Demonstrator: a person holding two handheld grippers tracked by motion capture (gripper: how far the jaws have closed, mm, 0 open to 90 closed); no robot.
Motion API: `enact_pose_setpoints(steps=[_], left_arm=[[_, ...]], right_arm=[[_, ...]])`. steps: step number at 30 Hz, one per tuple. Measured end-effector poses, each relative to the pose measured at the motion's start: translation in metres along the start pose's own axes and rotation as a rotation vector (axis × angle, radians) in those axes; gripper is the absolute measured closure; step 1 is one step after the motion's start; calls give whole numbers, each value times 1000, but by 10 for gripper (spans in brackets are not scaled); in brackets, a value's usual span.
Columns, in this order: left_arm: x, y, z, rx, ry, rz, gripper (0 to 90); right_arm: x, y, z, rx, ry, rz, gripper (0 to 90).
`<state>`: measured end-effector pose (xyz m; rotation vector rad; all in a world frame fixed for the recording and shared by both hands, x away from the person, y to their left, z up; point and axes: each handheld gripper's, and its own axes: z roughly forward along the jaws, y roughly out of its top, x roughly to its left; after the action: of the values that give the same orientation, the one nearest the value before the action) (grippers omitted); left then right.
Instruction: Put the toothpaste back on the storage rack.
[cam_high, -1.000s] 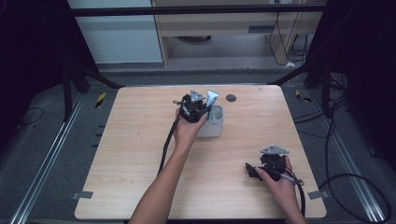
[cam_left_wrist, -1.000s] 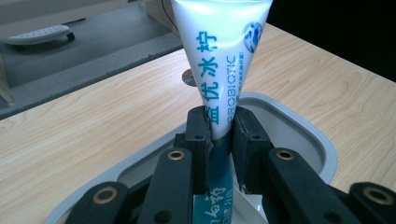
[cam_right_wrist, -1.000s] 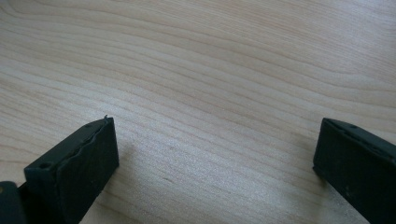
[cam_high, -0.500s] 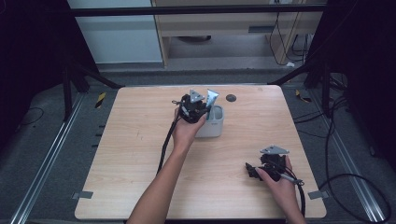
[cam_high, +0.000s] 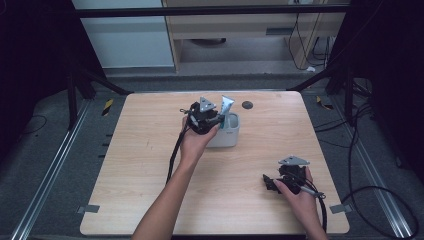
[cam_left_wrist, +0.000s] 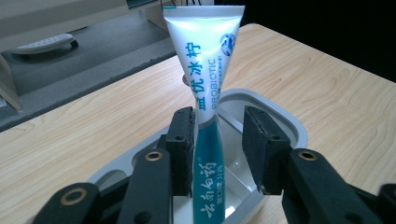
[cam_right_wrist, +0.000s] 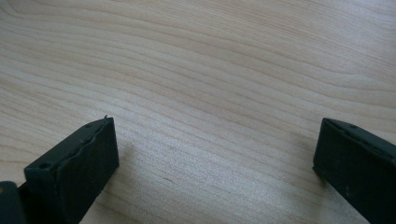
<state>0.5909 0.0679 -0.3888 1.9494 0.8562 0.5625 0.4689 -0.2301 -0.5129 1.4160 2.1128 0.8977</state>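
- Where the white tray (cam_high: 227, 135) sits at mid-tabletop (cam_high: 150, 165), toothpaste tube (cam_left_wrist: 205, 107) found standing upright inside it, crimped end up, cap end hidden down in the tray.
- Left gripper (cam_left_wrist: 218, 135) positioned over the tray's near rim, jaws either side of the tube's lower teal part; jaws just been opening.
- Left pad against or just beside the tube, right pad clearly apart from it with tray wall showing in the gap; tube not pinched.
- Same gripper seen from high view (cam_high: 202, 116), held in the left hand (cam_high: 196, 141), tube tip (cam_high: 226, 105) rising just beside it.
- Right gripper (cam_right_wrist: 215, 154) spread wide over bare wood, nothing between the jaws.
- From high view, right gripper (cam_high: 272, 182) resting near the tabletop's front right corner, well apart from the tray.
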Motion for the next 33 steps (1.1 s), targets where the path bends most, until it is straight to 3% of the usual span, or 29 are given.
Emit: enact_pose_setpoints(steps=[14, 33], left_arm=[[-9, 1, -11, 44, -17, 42, 452], [-23, -5, -25, 104, -90, 64, 225]], right_arm=[[0, 0, 0, 0, 0, 0, 3], [0, 0, 0, 0, 0, 0, 3]])
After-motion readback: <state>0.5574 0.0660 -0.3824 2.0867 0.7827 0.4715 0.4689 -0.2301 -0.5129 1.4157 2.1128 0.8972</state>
